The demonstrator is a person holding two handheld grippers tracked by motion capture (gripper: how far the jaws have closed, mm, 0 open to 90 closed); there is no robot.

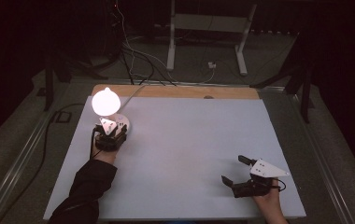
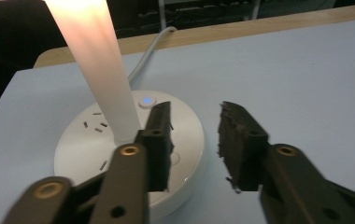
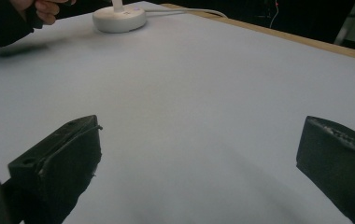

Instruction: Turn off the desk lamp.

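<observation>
At the far left of the pale blue-grey table sheet (image 1: pixel 189 154) stands a small white desk lamp with a round plastic base (image 2: pixel 73 140) and a glowing white stem (image 2: pixel 96 65), its head (image 1: pixel 105 101) lit bright in the high view. A white cord (image 2: pixel 152 44) runs off the base toward the wooden table edge. The left gripper (image 2: pixel 194 140) hangs right over the near side of the base, jaws released with a clear gap between them; one jaw lies over the base top just below the small round button with a blue light (image 2: pixel 147 101), the other over bare table beside the base. The step in hand looks like working that button. To do it well, the person would likely narrow the jaws or lead with one tip, come straight down on the button, and press lightly so the base does not slide or tip. Well apart at the near right, the right gripper (image 1: pixel 239 171) rests over the sheet, jaws wide open and holding nothing.
</observation>
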